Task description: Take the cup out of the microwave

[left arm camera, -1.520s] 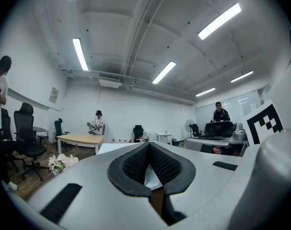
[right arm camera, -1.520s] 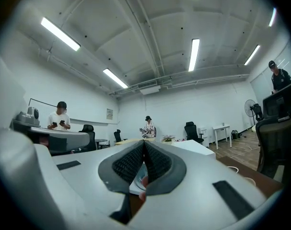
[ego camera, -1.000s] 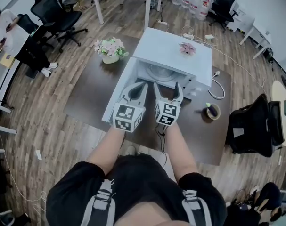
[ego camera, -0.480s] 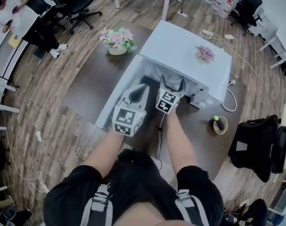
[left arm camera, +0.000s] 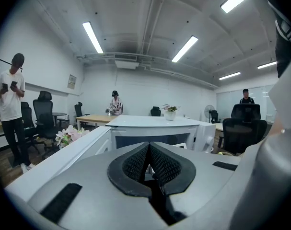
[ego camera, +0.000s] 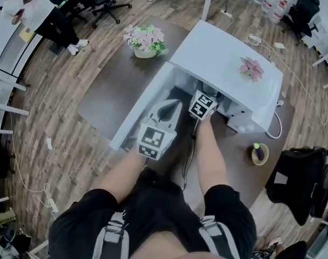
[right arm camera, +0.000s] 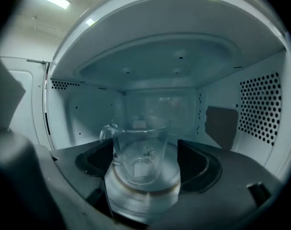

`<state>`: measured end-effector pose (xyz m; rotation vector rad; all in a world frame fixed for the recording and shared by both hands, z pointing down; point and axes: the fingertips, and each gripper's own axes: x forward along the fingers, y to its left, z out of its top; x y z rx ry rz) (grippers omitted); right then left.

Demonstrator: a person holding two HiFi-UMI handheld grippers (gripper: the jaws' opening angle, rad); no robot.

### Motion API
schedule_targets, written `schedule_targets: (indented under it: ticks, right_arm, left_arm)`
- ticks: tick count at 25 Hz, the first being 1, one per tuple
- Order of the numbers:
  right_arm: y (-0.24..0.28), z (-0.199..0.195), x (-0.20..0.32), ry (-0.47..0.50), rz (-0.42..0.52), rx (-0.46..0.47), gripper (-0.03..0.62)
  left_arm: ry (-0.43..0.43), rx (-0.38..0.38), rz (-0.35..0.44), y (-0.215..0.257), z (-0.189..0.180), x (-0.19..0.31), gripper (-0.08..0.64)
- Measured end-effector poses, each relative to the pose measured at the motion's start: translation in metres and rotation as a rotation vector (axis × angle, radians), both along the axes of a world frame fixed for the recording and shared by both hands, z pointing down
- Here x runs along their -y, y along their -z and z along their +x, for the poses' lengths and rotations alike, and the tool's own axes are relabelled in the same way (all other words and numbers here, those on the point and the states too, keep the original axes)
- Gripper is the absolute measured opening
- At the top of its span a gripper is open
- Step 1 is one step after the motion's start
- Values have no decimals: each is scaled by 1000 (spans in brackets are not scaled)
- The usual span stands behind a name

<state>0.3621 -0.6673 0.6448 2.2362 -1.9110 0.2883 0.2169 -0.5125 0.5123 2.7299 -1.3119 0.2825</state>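
A clear glass cup point(right arm camera: 140, 147) with its handle to the left stands on the turntable inside the white microwave point(ego camera: 223, 53). My right gripper point(right arm camera: 145, 162) reaches into the cavity, open, with one jaw on each side of the cup. In the head view the right gripper point(ego camera: 206, 93) disappears under the microwave's top, so the cup is hidden there. The microwave door point(ego camera: 142, 107) hangs open to the left. My left gripper point(ego camera: 169, 108) is held outside in front of the opening, beside the door. Its pads point(left arm camera: 135, 164) are pressed together, shut on nothing.
The microwave sits on a dark table point(ego camera: 112, 85). A pot of flowers point(ego camera: 146, 41) stands at the table's far left, and a pink flower point(ego camera: 252, 68) lies on the microwave's top. A small bowl point(ego camera: 259, 153) and a white cable point(ego camera: 277, 128) are at the right. A person point(ego camera: 23, 4) stands far left.
My right gripper has gone forward from in front of the microwave into its cavity, around the cup. The left gripper's jaws have shut and it has stayed outside. The head has moved closer.
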Motion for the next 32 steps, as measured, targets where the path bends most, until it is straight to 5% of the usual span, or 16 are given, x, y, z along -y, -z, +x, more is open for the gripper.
schedule_targets:
  ticks: [13,23,32]
  right_arm:
    - [-2,-9,3,54,-22,15,373]
    - [35,-12,-89,47,29,29,371]
    - [127,-22,-180,50,130,15,371]
  left_arm:
    - [-14,-11,1,4,-2,5,-6]
    - [-45,-56,24,29,-2,-11,-6]
    - [-73,-104,66,61,-12,-32,-6]
